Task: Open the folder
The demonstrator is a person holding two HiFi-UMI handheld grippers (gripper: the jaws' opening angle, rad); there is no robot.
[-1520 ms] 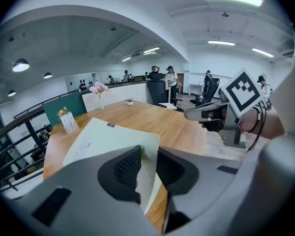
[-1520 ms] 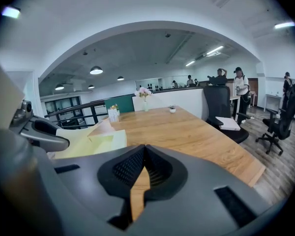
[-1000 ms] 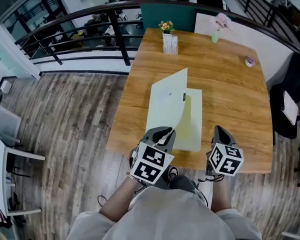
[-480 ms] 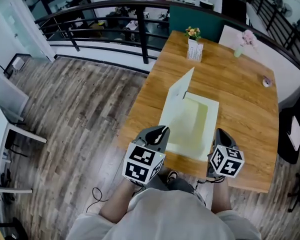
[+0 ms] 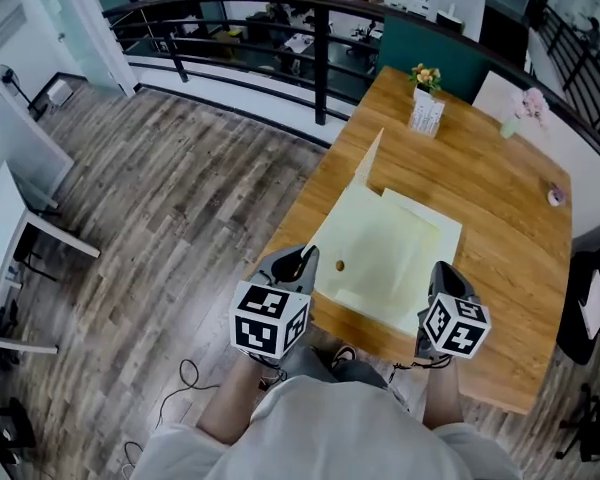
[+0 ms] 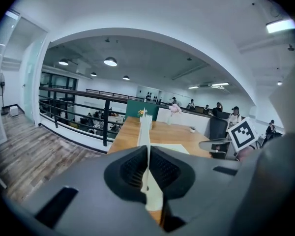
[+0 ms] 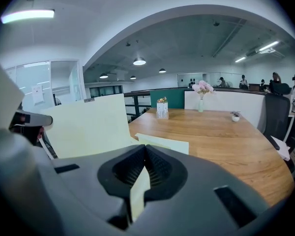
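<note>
Both jaw pairs are shut on card. On the left gripper (image 6: pixel 147 156), the pads press together on the free edge of the front cover (image 7: pixel 83 127) of the folder (image 5: pixel 395 253); the cover leaves the grip edge-on. On the right gripper (image 7: pixel 143 168), the pads pinch the near edge of the lower leaf (image 7: pixel 162 142) and hold it against the table (image 5: pixel 500 198).

Location: the pale yellow folder lies at the near end of the wooden table, directly in front of the person. Its cover stands raised on the left, well off the lower leaf, with the inner face exposed. Judged progress: opening is well advanced, but the cover is not yet laid flat.

Recommended procedure for this step:
1. Keep the right grip fixed as the anchor.
2. Swing the left gripper outward and downward in an arc about the spine. A straight pull is likely to crease the card or drag the folder.
3. Expect overhang, since the table's left edge is close to the spine.
4. Release only once the cover is supported.

At the far end, a holder with small flowers (image 5: pixel 425 113) and a vase of pink flowers (image 5: pixel 520 118) stand well apart from the folder.
</note>
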